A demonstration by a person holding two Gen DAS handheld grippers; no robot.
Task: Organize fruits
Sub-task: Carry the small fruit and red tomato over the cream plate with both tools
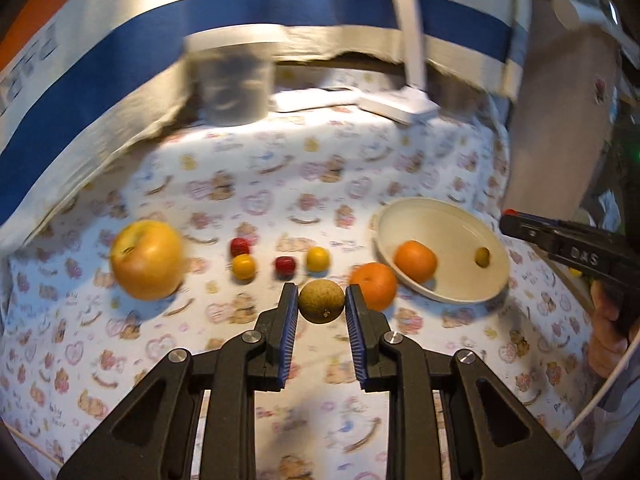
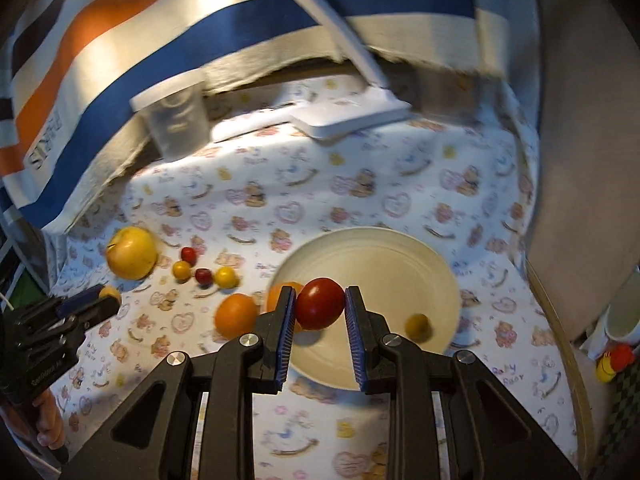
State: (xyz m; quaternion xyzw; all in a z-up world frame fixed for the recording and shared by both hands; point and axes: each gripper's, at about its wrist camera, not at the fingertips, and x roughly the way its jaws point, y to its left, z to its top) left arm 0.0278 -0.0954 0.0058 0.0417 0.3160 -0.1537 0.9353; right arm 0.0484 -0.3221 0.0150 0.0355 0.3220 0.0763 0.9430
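Left tool (image 1: 321, 300) clamps brown fruit (image 1: 321, 301), right tool (image 2: 320, 308) red fruit (image 2: 320, 303); bear-print cloth (image 1: 280, 184).

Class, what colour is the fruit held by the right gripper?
Red, best in the right wrist view.

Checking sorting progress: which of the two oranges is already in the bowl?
The right-hand orange lies inside the cream bowl; the other orange sits on the cloth just outside its rim.
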